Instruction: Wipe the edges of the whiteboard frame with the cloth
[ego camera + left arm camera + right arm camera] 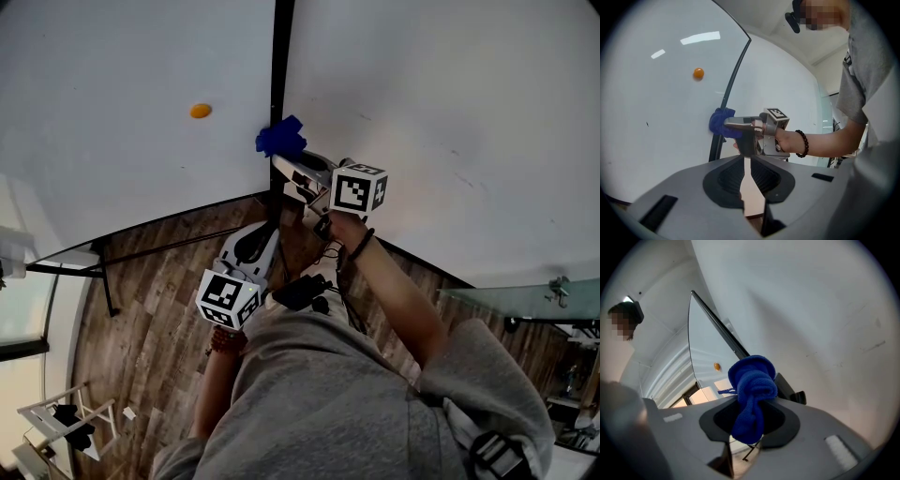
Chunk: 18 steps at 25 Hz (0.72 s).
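Blue cloth sits pressed on the black whiteboard frame strip, approx. top-centre in head view, w/ an orange magnet at its 10 o'clock on the board. Right gripper meets it from 5 o'clock, jaws clamped on the cloth. Left gripper hangs at the right one's 7 o'clock, jaws together, nothing btwn them.

Blue cloth, black frame

Right gripper raised, jaws clamped on cloth — left gripper low, jaws together.
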Motion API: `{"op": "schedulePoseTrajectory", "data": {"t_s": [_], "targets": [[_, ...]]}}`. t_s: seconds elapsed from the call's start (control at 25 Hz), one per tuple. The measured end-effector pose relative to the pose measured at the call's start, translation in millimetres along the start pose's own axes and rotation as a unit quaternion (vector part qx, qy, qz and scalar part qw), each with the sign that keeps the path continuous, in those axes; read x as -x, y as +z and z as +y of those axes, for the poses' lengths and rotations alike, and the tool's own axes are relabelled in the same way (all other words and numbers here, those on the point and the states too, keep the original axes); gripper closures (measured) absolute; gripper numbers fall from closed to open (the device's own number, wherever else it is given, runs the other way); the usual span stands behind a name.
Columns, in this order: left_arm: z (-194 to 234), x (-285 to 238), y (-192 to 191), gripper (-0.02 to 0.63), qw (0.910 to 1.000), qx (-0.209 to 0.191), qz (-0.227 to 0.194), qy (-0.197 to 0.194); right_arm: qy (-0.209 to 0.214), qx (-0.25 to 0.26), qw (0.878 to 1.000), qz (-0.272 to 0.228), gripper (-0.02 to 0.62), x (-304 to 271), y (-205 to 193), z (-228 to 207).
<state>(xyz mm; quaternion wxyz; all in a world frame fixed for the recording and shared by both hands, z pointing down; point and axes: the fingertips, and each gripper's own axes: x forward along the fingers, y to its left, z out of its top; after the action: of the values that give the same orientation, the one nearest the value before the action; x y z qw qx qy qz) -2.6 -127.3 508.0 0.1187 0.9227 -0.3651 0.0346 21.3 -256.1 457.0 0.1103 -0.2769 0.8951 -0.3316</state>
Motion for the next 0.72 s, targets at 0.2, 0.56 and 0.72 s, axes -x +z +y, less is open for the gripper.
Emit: {"op": "schedulePoseTrajectory", "data": {"t_s": [0.2,0.56,0.72], "targets": [[-0.2,0.4,-1.5,0.558,1.0000,0.001,0.003,0.002,-0.021,0.011,0.999,0.035,0.485,-6.9,-24.7,-6.8],[6.7,1.5,0.9,0.558,0.9998,0.019,-0.007,0.001,0.005,-0.088,0.996,-0.001,0.485,1.8,-16.2,-22.3],[7.7,-2.3,-0.2,0.558,0.9998,0.020,-0.006,0.003,0.006,-0.094,0.996,0.004,0.485,-1.0,-17.8,-23.5]]}}
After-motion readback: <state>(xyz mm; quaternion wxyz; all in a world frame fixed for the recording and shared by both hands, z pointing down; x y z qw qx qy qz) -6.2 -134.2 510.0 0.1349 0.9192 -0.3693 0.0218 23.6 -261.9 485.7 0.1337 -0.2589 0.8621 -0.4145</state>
